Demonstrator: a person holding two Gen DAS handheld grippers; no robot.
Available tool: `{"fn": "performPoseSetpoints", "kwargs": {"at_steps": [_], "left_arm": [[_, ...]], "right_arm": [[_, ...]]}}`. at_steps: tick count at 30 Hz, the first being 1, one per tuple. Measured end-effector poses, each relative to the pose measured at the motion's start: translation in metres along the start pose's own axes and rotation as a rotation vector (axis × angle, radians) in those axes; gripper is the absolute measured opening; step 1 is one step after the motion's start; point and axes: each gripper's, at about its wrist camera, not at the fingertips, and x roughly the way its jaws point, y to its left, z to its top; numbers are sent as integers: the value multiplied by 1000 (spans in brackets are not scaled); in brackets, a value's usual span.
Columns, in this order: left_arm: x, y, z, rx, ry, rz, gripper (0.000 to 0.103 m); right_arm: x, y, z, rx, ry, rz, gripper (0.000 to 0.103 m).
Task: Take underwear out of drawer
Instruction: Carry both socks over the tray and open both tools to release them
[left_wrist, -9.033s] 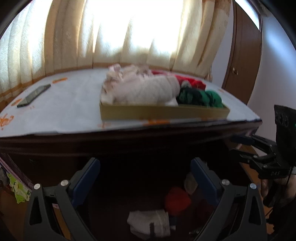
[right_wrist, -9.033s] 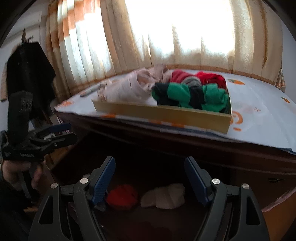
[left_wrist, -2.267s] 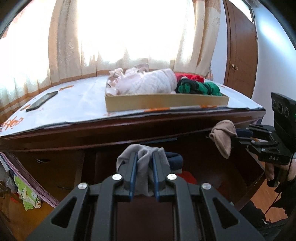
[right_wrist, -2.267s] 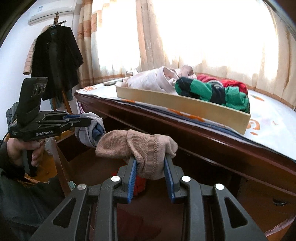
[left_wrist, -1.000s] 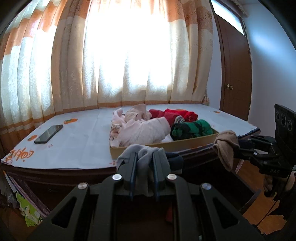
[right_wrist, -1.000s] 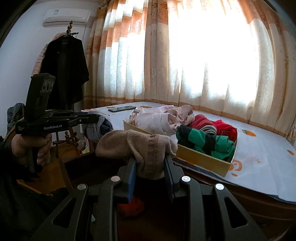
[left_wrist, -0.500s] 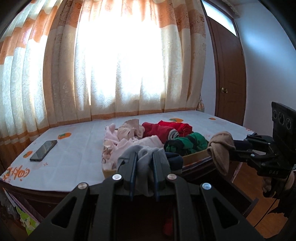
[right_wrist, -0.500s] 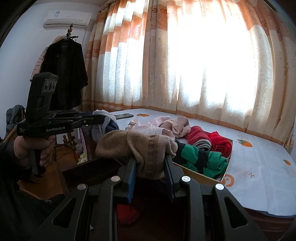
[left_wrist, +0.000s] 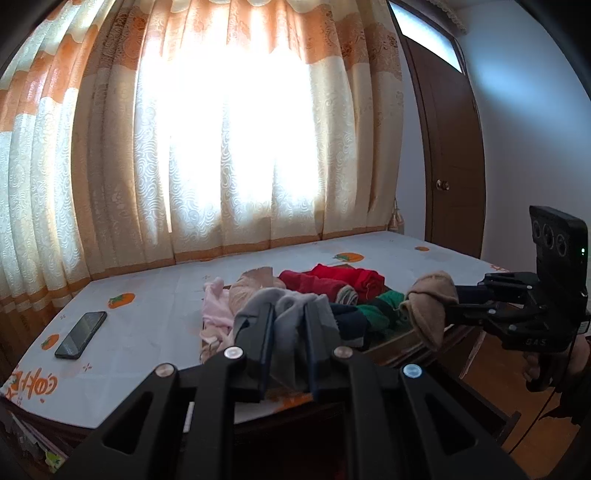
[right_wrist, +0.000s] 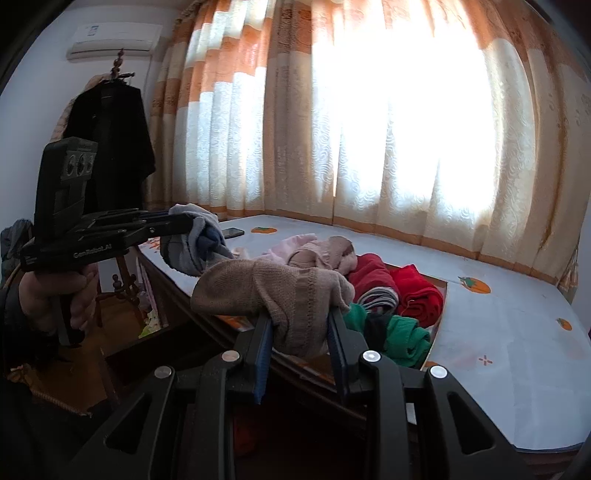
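My left gripper (left_wrist: 289, 325) is shut on a grey bundle of underwear (left_wrist: 291, 314) with a dark blue part, held above the dresser's front edge. In the right wrist view that grey bundle (right_wrist: 192, 243) hangs from the left gripper (right_wrist: 177, 221) at the left. My right gripper (right_wrist: 299, 332) is shut on a beige knitted garment (right_wrist: 273, 291), which also shows in the left wrist view as a beige bundle (left_wrist: 430, 306) on the right gripper (left_wrist: 452, 304). The open drawer (right_wrist: 258, 435) lies dark below both grippers, with something red inside.
A shallow box (right_wrist: 434, 354) on the dresser top holds pink, red and green clothes (right_wrist: 402, 291). A white cloth with orange prints (left_wrist: 147, 321) covers the top, with a phone (left_wrist: 81, 334) at the left. Curtains stand behind, a door (left_wrist: 454, 166) at the right, a coat rack (right_wrist: 110, 147) at the left.
Both grippers have risen with their bundles still held. The dresser top and the box of clothes now appear lower and more from above.
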Motion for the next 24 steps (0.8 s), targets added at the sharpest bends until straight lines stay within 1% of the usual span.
{"fn": "performPoseSetpoints", "kwargs": {"at_steps": [14, 24], "left_arm": [[42, 5, 22, 7, 28, -28, 13], [68, 7, 34, 32, 45, -9, 13]], "right_arm": [[28, -36, 13, 79, 63, -47, 31], [45, -51, 27, 82, 85, -75, 31]]}}
